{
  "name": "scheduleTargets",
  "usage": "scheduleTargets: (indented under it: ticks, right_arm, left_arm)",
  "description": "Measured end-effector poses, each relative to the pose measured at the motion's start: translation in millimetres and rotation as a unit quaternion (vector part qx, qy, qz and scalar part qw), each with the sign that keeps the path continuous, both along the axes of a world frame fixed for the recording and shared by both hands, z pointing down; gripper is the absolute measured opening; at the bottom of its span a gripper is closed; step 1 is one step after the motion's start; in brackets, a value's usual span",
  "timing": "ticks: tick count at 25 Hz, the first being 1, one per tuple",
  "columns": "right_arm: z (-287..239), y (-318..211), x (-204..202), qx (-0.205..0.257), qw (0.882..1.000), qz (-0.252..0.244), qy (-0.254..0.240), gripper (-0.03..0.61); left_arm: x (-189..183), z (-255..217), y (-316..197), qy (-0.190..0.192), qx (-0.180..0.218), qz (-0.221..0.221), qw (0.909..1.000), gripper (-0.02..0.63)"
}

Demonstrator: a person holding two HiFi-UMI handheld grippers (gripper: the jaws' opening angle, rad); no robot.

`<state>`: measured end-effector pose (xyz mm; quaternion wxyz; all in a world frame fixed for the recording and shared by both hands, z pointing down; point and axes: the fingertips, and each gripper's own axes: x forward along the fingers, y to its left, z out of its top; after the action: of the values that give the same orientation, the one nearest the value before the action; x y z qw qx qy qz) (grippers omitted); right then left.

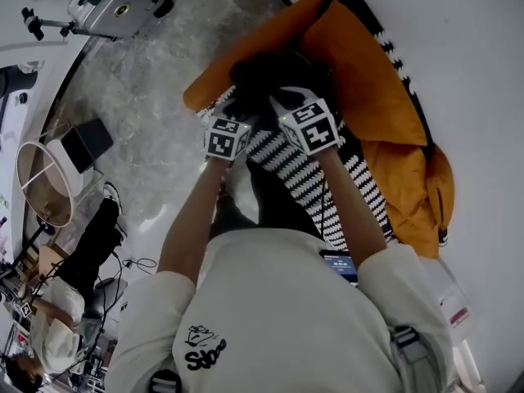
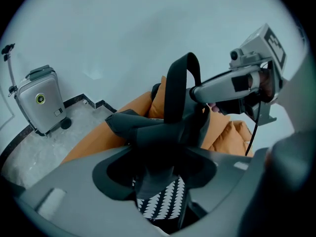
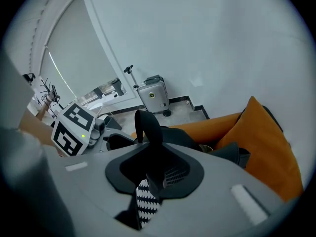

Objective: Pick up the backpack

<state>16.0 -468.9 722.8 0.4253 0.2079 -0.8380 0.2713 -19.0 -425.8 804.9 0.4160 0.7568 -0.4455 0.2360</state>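
Orange fabric backpack (image 1: 368,80) with black-and-white scalloped straps (image 1: 285,164) lay on a white surface (image 1: 483,97), upper right of centre in the head view. Both claws sat at its dark top end. Left claw (image 2: 159,164) was partly closed, pinching bunched dark grey backpack fabric below the black carry loop (image 2: 177,83). Right claw (image 3: 154,174) was closed narrower onto the foot of that loop. Silver hard-shell suitcase (image 1: 115,2) stood on the grey marble floor (image 1: 155,72), upper left.

Grey marbled floor (image 1: 155,80), white wall (image 2: 123,28), silver suitcase (image 2: 40,105) (upright, on wheels), lampshade (image 1: 45,182).
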Motion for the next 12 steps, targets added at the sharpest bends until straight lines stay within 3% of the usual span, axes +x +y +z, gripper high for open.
scheduleTargets:
  ticks: [6, 12]
  right_arm:
    - [-7.8, 16.9, 5.5, -0.011, 1.000, 0.018, -0.005, 0.037]
    - [-20.2, 38.7, 11.0, 0.012, 0.999, 0.037, -0.006, 0.029]
  left_arm:
    - [1.3, -16.3, 16.7, -0.010, 0.005, 0.031, 0.9994, 0.154]
    - [3.1, -31.3, 38.2, -0.002, 0.018, 0.050, 0.9986, 0.129]
